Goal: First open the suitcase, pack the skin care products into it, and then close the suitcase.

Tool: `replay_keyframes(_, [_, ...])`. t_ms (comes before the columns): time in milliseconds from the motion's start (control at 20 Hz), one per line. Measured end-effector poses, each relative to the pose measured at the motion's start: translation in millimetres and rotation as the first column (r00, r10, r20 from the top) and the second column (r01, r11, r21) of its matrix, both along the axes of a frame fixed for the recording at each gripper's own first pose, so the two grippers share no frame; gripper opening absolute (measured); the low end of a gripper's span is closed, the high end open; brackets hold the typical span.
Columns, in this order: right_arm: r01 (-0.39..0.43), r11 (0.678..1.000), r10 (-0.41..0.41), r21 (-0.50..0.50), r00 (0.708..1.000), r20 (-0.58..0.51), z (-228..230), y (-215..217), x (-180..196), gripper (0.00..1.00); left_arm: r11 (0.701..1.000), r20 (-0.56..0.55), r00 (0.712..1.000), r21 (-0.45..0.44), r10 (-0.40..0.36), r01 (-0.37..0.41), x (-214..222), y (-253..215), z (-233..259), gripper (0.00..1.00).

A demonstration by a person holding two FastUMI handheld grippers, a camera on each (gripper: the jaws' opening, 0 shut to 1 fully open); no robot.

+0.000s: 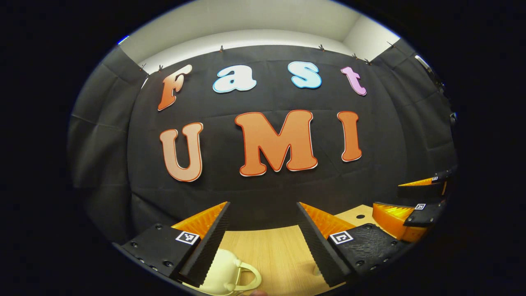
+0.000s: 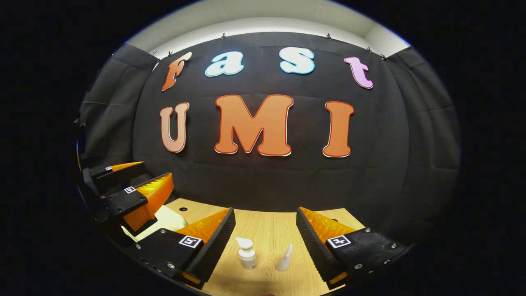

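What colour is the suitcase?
Cream suitcase, best seen in the left gripper view.

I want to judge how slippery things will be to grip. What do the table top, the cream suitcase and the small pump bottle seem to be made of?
Table top: pale wood or wood-look laminate, matt, with fine straight grain lines. Cream suitcase: probably hard moulded plastic, smooth with a soft sheen on its rounded shell and handle. Pump bottle: likely white plastic, smooth and opaque; too small to be sure.

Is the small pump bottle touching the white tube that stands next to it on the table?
Apart. The right gripper view shows bare wooden table between the pump bottle and the white tube, both standing between the open jaws.
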State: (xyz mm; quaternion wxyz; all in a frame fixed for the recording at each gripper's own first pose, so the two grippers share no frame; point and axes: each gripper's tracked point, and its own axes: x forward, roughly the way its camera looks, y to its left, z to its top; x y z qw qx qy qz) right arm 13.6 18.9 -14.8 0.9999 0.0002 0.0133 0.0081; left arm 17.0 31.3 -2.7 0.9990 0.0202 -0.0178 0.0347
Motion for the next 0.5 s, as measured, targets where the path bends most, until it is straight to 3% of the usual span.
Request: replay_keyframes(500, [0.044, 0.999, -0.044, -0.017, 0.999, 0.017, 6, -22, 2, 0.95, 0.988, -0.094, 0.995, 0.155, 0.03, -0.015, -7, 22, -53, 0.99])
